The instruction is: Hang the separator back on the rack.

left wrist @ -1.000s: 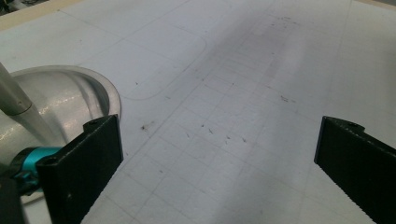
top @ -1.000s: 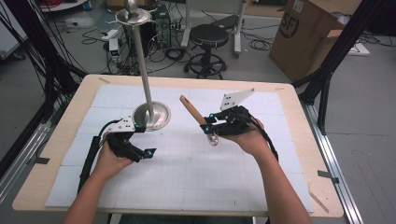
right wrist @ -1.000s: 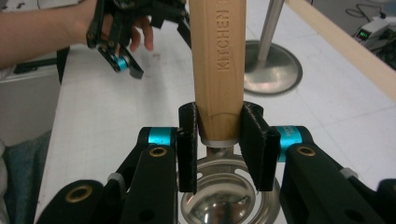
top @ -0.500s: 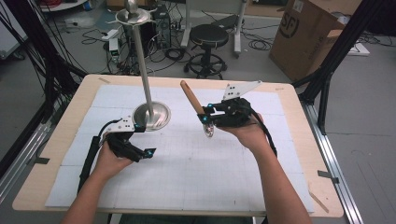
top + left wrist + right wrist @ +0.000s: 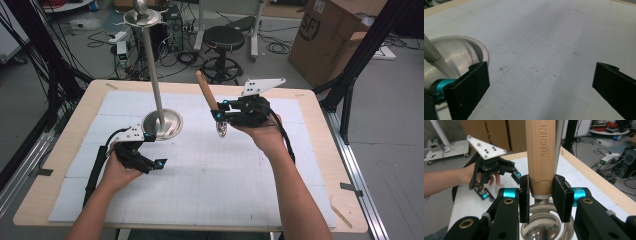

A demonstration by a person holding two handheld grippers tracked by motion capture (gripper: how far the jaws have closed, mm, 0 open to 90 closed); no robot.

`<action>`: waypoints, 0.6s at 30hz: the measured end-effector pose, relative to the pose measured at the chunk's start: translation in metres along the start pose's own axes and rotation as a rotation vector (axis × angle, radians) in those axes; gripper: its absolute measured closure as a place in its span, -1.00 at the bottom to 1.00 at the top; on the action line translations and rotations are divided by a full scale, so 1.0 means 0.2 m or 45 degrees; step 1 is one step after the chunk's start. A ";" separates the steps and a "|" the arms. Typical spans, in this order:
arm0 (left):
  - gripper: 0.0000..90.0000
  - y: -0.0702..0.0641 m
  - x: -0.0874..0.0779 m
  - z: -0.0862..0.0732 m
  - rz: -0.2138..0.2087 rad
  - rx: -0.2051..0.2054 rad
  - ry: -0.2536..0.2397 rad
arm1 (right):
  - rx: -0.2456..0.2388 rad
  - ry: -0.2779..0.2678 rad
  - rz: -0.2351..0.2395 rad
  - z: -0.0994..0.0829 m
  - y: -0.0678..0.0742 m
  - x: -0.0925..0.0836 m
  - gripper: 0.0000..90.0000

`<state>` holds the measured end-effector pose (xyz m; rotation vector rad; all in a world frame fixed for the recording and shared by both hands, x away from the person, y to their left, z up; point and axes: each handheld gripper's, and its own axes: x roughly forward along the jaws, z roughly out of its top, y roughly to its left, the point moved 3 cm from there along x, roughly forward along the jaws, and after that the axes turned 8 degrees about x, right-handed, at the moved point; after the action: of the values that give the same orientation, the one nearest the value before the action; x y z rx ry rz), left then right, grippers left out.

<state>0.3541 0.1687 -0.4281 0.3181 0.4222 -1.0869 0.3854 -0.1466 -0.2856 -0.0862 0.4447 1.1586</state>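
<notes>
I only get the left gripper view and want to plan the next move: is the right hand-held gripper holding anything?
Observer: Yes. The right hand-held gripper is shut on a utensil, gripping the low end of its wooden handle.
Operator: How is it oriented?
Observer: The handle tilts upward and the metal head hangs below the jaws, apparently lifted off the mat.
Operator: What's at the stand's top?
Observer: The stand carries a small metal disc up there.

Tan wooden handle (image 5: 541, 157), silver scoop head (image 5: 544, 227), white gridded mat (image 5: 210, 175).
</notes>
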 end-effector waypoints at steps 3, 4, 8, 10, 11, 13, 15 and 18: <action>-0.96 0.00 0.00 0.00 -0.001 0.001 0.001 | -0.008 -0.010 -0.019 0.03 -0.01 0.00 0.52; -0.96 0.00 0.00 0.00 -0.002 -0.001 -0.001 | -0.006 -0.008 -0.020 0.04 -0.01 0.01 0.52; -0.96 0.00 0.00 0.00 -0.002 -0.001 0.000 | -0.014 -0.023 -0.039 0.09 -0.01 0.02 0.52; -0.96 0.00 0.00 0.00 -0.001 -0.003 -0.004 | -0.023 -0.026 -0.050 0.12 -0.01 0.02 0.52; -0.96 0.00 0.00 0.00 -0.002 -0.003 -0.004 | -0.023 -0.019 -0.055 0.13 -0.01 0.03 0.52; -0.96 0.00 0.00 0.00 -0.001 -0.002 -0.005 | -0.019 -0.030 -0.064 0.16 -0.01 0.04 0.52; -0.96 0.00 0.00 0.00 -0.001 -0.003 -0.007 | -0.032 -0.046 -0.059 0.18 -0.02 0.04 0.52; -0.96 0.00 0.00 0.00 0.000 -0.006 -0.008 | -0.033 -0.039 -0.065 0.21 -0.02 0.06 0.52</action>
<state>0.3543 0.1693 -0.4277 0.3109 0.4193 -1.0868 0.4050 -0.1256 -0.2517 -0.1018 0.3987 1.1139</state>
